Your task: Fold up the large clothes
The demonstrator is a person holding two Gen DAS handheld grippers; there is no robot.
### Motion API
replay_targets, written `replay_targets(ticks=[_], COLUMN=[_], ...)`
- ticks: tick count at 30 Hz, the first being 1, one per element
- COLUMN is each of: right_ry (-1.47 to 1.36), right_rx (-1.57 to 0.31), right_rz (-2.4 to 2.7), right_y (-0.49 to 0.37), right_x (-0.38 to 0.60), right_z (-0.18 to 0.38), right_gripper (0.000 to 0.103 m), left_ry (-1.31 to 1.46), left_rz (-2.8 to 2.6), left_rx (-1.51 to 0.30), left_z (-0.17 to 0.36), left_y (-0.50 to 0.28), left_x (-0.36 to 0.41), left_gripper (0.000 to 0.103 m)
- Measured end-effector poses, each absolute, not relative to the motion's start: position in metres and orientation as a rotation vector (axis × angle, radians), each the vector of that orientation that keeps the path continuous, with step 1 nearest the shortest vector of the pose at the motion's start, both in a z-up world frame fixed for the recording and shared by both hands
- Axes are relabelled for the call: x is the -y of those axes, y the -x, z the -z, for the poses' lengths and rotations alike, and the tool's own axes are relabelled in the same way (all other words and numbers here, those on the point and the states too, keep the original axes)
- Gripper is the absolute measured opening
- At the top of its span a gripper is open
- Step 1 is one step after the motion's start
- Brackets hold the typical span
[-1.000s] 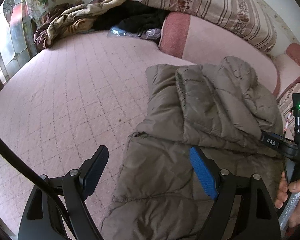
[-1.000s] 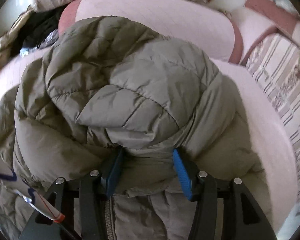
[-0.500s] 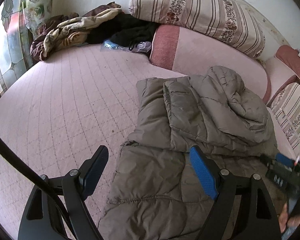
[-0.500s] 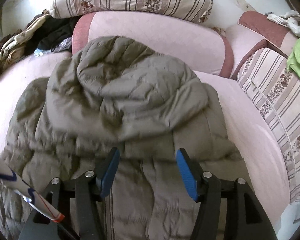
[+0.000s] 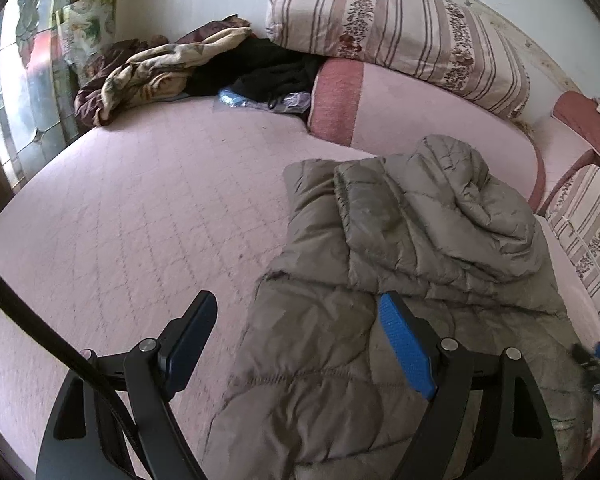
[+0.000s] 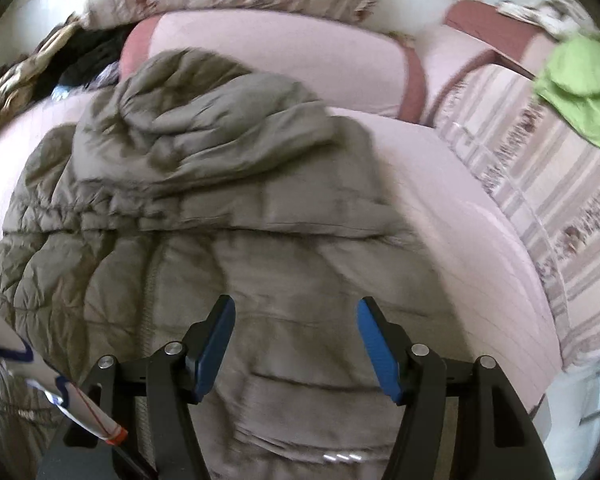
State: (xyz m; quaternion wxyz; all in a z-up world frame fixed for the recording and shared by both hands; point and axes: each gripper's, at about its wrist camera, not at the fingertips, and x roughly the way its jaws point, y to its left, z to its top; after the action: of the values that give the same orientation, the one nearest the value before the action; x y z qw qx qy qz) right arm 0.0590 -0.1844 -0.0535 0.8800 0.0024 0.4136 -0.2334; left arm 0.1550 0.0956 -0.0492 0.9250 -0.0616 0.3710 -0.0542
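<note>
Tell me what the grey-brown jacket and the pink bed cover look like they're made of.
Jacket: likely thin nylon or polyester shell over puffy filling, given its slight sheen, stitched baffles and soft creases. Bed cover: matte quilted fabric, perhaps cotton, stitched in a diamond grid.

Olive-grey quilted puffer jacket [image 5: 404, 280] is lying on the pink quilted bedspread [image 5: 140, 220], toward its right side, just in front of the pink bolster cushion [image 5: 420, 112]. It's lying front side up, with the zipper [image 6: 150, 280] running down the middle of the body. The hood [image 6: 204, 120] is sitting bunched at the far end. One sleeve [image 5: 364, 220] is lying folded over across the chest. The lower body panel is lying flat and spreading toward the near edge. Fabric is looking puffy and creased, not compact.
</note>
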Motion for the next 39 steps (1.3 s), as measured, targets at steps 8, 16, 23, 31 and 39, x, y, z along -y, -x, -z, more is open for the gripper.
replay_targets(ticks=[8, 16, 23, 31, 39], right_ry=[-0.092, -0.448, -0.653, -0.867, -0.906], right_rx=[-0.768, -0.804, -0.870, -0.862, -0.856], right_rz=[0.566, 0.503, 0.360, 0.216, 0.162], right_y=[0.030, 0.090, 0.090, 0.082, 0.073], right_x=[0.259, 0.350, 0.385, 0.395, 0.397], right_z=[0.041, 0.065, 0.111, 0.148, 0.151], right_gripper=[0.075, 0.076, 0.076, 0.076, 0.084], left_ry=[0.049, 0.053, 0.218, 0.404, 0.558], left_rz=[0.034, 0.010, 0.062, 0.156, 0.364], left_rx=[-0.733, -0.800, -1.007, -1.160, -1.222], left_z=[0.063, 0.057, 0.071, 0.108, 0.119], left_y=[-0.088, -0.040, -0.062, -0.095, -0.107], left_x=[-0.097, -0.118, -0.158, -0.188, -0.184], left_gripper=[0.083, 0.083, 0.083, 0.083, 0.083])
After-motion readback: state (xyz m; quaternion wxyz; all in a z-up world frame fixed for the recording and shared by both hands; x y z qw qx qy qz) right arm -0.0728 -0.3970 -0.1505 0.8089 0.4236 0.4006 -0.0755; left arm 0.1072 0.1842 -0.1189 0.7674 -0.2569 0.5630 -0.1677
